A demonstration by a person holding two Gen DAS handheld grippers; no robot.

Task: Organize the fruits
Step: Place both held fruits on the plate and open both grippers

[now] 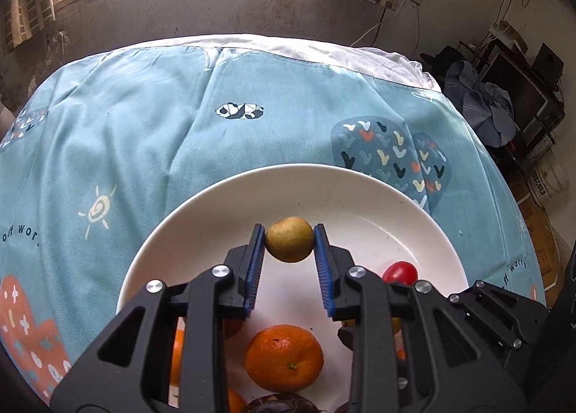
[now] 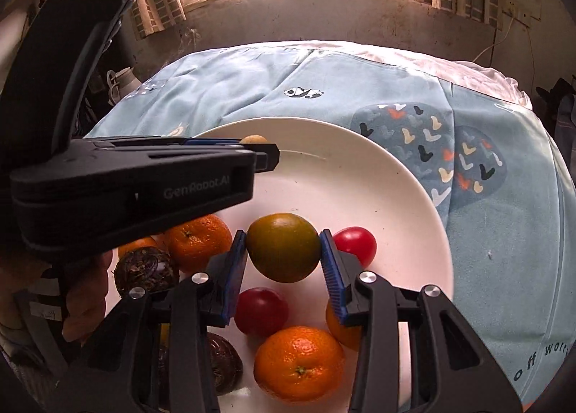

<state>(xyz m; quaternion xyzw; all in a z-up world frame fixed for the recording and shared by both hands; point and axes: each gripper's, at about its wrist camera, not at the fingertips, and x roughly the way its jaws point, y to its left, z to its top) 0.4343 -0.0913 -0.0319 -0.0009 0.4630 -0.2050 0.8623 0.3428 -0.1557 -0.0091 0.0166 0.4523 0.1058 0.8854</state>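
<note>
A large white plate (image 1: 216, 218) sits on a blue patterned cloth; it also shows in the right wrist view (image 2: 396, 197). My left gripper (image 1: 289, 238) is shut on a small yellow-green fruit (image 1: 289, 239) and holds it above the plate; its body (image 2: 144, 182) crosses the right wrist view, with the fruit's top (image 2: 254, 139) showing. My right gripper (image 2: 283, 247) is shut on a green-orange fruit (image 2: 283, 246) above the plate. On the plate lie oranges (image 2: 298, 362) (image 2: 199, 238) (image 1: 284, 357), red fruits (image 2: 354, 242) (image 2: 262, 310) (image 1: 400, 272) and dark brown round fruits (image 2: 145, 269).
The blue cloth (image 1: 144, 132) covers a table below a window. A dark shelf with clothes and clutter (image 1: 504, 103) stands at the right. A white bottle (image 2: 122, 84) stands beyond the table's left edge.
</note>
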